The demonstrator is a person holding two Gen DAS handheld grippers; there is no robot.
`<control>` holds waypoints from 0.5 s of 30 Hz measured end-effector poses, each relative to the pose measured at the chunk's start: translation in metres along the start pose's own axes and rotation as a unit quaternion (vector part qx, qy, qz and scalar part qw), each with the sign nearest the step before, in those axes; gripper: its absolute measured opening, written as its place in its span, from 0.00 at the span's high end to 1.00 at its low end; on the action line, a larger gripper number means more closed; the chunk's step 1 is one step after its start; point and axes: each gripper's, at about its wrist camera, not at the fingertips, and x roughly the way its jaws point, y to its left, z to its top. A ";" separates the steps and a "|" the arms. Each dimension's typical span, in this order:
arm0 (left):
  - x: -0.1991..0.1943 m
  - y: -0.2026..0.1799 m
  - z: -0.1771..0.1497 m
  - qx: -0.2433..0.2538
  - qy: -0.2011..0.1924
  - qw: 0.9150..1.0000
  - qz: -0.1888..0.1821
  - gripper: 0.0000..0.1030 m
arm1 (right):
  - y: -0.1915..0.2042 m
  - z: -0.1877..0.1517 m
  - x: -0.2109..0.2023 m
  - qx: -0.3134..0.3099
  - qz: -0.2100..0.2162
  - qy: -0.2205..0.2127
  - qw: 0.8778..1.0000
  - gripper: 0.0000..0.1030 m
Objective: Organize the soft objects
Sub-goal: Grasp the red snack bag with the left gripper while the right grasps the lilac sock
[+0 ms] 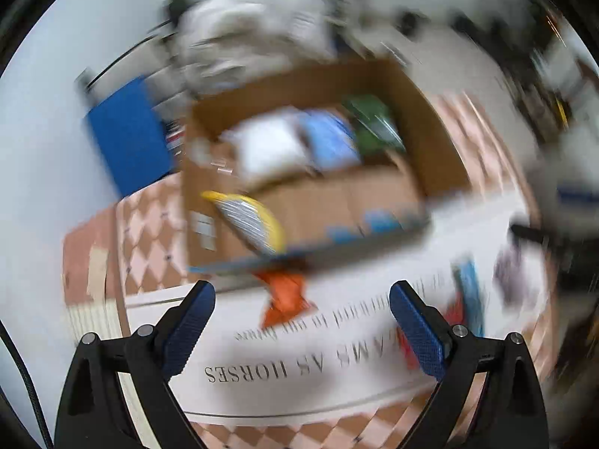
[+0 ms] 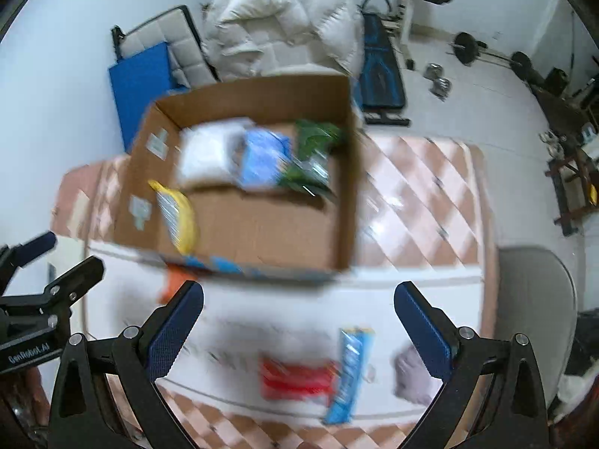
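An open cardboard box (image 1: 389,194) (image 2: 269,224) stands on the table and holds a white packet (image 2: 206,155), a light blue packet (image 2: 262,157), a green packet (image 2: 314,149) and a yellow packet (image 2: 176,213). An orange packet (image 1: 284,295) lies just in front of the box. A red packet (image 2: 295,378), a blue packet (image 2: 350,374) and a grey-purple soft item (image 2: 411,378) lie on the white cloth (image 2: 262,310). My left gripper (image 1: 301,331) is open and empty, below the orange packet. My right gripper (image 2: 297,331) is open and empty above the red and blue packets. Both views are blurred.
The table has a checked orange cover (image 2: 419,194). Behind it stand a blue mat (image 2: 138,86), a white duvet on a chair (image 2: 277,22), a weight bench (image 2: 382,75) and barbells (image 2: 486,54). A grey chair (image 2: 535,299) is at the right.
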 end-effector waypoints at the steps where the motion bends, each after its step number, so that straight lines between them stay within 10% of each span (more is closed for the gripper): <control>1: 0.013 -0.023 -0.010 0.042 0.017 0.999 -0.002 0.07 | -0.012 -0.012 0.004 0.004 -0.009 0.010 1.000 0.00; 9: 0.108 -0.172 -0.069 0.300 0.090 0.950 0.010 0.07 | -0.117 -0.101 0.060 0.063 -0.060 0.111 0.990 0.00; 15: 0.154 -0.207 -0.070 0.356 0.128 0.925 0.034 0.18 | -0.153 -0.121 0.081 0.072 -0.065 0.127 0.987 0.00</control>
